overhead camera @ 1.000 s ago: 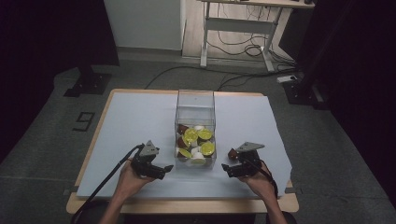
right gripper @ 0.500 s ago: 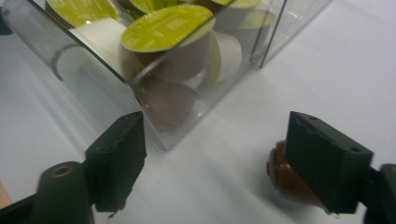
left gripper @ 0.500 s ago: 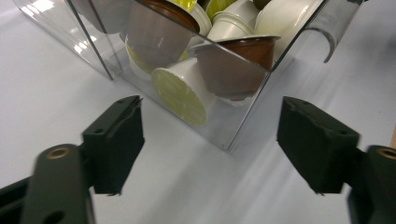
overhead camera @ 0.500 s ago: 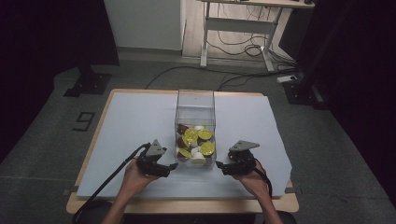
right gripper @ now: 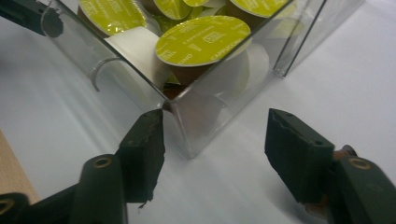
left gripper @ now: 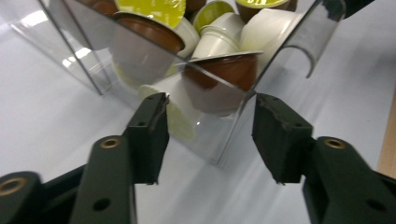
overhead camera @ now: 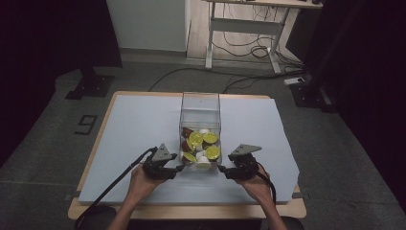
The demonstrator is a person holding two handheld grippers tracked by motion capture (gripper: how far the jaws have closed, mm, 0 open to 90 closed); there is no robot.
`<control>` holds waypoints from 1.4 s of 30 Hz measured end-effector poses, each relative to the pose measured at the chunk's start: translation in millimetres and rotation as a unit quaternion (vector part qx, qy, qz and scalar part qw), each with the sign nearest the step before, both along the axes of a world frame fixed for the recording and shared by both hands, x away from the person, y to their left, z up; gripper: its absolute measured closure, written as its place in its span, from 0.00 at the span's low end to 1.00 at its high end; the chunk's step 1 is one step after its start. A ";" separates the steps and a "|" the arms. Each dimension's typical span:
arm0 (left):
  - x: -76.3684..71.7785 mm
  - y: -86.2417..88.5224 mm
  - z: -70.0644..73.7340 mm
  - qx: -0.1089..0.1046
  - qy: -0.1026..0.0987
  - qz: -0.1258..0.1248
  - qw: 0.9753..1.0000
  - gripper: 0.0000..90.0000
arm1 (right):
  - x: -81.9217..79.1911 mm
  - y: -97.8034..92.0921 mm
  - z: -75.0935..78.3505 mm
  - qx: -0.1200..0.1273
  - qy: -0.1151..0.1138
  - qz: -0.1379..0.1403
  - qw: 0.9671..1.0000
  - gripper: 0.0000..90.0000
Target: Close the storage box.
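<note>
While hovering low over the pale blue sheet (overhead camera: pixel 139 124) on the wooden table (overhead camera: pixel 191 212), bracketing the tall clear plastic box (overhead camera: pixel 200 108) from the person's side: left gripper (overhead camera: pixel 178 168) at the near-left bottom corner, right gripper (overhead camera: pixel 223 169) at the near-right one. Pointing inward and slightly forward, each toward the other, with the box's near short face lying between them.

Standing upright at the middle of the sheet, running its longer footprint straight away from the person, and holding a loose heap of coffee capsules in its lower part: green-foil-lidded capsules (overhead camera: pixel 196 140), white plastic capsules (overhead camera: pixel 203 165) and a brown capsule (left gripper: pixel 219 74) pressing against the near wall.

Gaping wide on both sides, gripping nothing. In the left gripper view, straddling the vertical corner edge, one black jaw lying along the side wall and the other just off the near face. In the right gripper view, mirroring that, with one jaw tip sitting right at the near face, touching or just short of it, hard to tell which, and the other standing clear of the side wall.

Judging from this: sitting equally near for both hands, so turning on the corners rather than on distance. Needing either a squeeze across the near face from both sides or a pinch on a wall edge; likely sliding or twisting the box about its long axis if pressing unevenly.
</note>
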State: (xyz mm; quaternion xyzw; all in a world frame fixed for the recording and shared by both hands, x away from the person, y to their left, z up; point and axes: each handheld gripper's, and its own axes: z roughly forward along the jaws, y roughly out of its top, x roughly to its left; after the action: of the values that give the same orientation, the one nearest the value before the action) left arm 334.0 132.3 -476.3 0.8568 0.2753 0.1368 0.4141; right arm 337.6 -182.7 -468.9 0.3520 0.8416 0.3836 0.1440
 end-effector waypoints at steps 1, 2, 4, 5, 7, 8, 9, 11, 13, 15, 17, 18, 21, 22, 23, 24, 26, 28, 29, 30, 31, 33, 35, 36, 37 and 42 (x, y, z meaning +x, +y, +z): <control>0.1 -0.9 0.0 -0.002 0.001 -0.002 1.000 0.55 | -0.2 0.9 0.2 -0.001 -0.001 0.002 1.000 0.44; 0.0 -2.2 0.1 -0.001 0.000 -0.003 1.000 0.56 | -0.2 1.4 0.3 -0.001 0.000 0.002 1.000 0.45; 0.0 -4.2 0.8 0.004 -0.003 0.000 1.000 0.56 | -0.2 2.6 0.6 -0.002 -0.001 0.003 1.000 0.48; 0.5 -4.6 1.4 0.004 -0.001 0.000 1.000 0.57 | -0.7 3.4 0.8 -0.002 -0.003 0.002 1.000 0.51; 0.6 -5.1 2.1 0.003 -0.003 0.001 1.000 0.58 | -1.7 4.5 1.3 -0.007 -0.011 0.007 1.000 0.56; 0.8 -5.1 2.2 0.002 -0.002 0.000 1.000 0.58 | -1.9 4.7 1.4 -0.007 -0.012 0.007 1.000 0.57; 0.9 -5.0 2.3 0.002 -0.002 0.000 1.000 0.58 | -1.9 4.4 1.6 -0.005 -0.010 0.008 1.000 0.58; 1.6 -4.8 2.5 0.001 -0.001 -0.001 1.000 0.58 | -2.3 3.4 2.1 -0.002 -0.007 0.008 1.000 0.61; 2.1 -4.9 2.6 0.002 -0.002 0.000 1.000 0.58 | -2.9 1.8 3.0 0.000 -0.006 0.006 1.000 0.63; 2.6 -5.0 2.7 0.000 -0.004 0.003 1.000 0.60 | -3.8 -0.4 4.4 0.007 -0.003 0.007 1.000 0.65; 3.1 -4.7 3.2 -0.001 -0.008 0.006 1.000 0.64 | -5.4 -2.1 5.7 0.013 -0.001 0.010 1.000 0.68; 3.4 -4.6 3.4 -0.003 -0.009 0.008 1.000 0.67 | -7.0 -2.8 6.2 0.017 0.004 0.013 1.000 0.70; 5.3 -4.9 3.1 -0.007 -0.009 0.010 1.000 0.67 | -8.7 -2.4 6.9 0.020 0.005 0.018 1.000 0.72; 5.9 -5.2 2.9 -0.007 -0.010 0.012 1.000 0.67 | -9.4 -1.8 7.3 0.021 0.005 0.021 1.000 0.73; 6.3 -5.5 2.8 -0.008 -0.010 0.015 1.000 0.67 | -10.0 -0.8 8.0 0.022 0.005 0.024 0.999 0.74; 6.7 -5.6 2.7 -0.008 -0.010 0.016 1.000 0.67 | -10.0 0.2 8.5 0.025 0.005 0.027 0.999 0.76; 7.5 -5.8 2.2 -0.009 -0.012 0.020 1.000 0.68 | -9.7 2.6 9.0 0.027 0.006 0.032 0.999 0.77; 8.4 -5.6 2.1 -0.010 -0.012 0.024 1.000 0.68 | -8.7 6.4 9.4 0.029 0.007 0.037 0.999 0.79; 8.7 -5.5 2.1 -0.012 -0.013 0.025 1.000 0.68 | -8.2 7.8 9.5 0.030 0.007 0.040 0.999 0.79; 9.2 -5.2 2.3 -0.013 -0.013 0.027 0.999 0.68 | -7.6 9.8 9.7 0.031 0.007 0.042 0.999 0.80; 9.4 -5.2 2.3 -0.014 -0.014 0.029 0.999 0.68 | -6.9 12.3 10.1 0.031 0.006 0.045 0.999 0.81; 10.0 -4.7 2.6 -0.012 -0.015 0.033 0.999 0.69 | -5.8 16.1 10.5 0.031 0.005 0.049 0.998 0.83; 10.7 -4.2 2.6 -0.011 -0.018 0.038 0.999 0.70 | -4.4 20.7 10.8 0.032 0.002 0.053 0.998 0.85; 11.2 -4.0 2.6 -0.010 -0.018 0.039 0.999 0.70 | -3.7 22.1 10.8 0.032 0.002 0.053 0.998 0.86; 11.6 -3.9 2.5 -0.011 -0.018 0.040 0.999 0.70 | -1.5 25.6 10.7 0.031 0.001 0.054 0.998 0.87; 14.8 -3.9 0.4 -0.010 -0.019 0.049 0.999 0.70 | 1.7 32.9 9.9 0.031 0.001 0.058 0.998 0.88</control>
State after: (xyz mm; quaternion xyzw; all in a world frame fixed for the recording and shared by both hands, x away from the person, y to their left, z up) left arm 348.7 128.4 -475.8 0.8353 0.3103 0.1707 0.4205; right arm 339.3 -149.8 -459.0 0.3075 0.8482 0.4169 0.1100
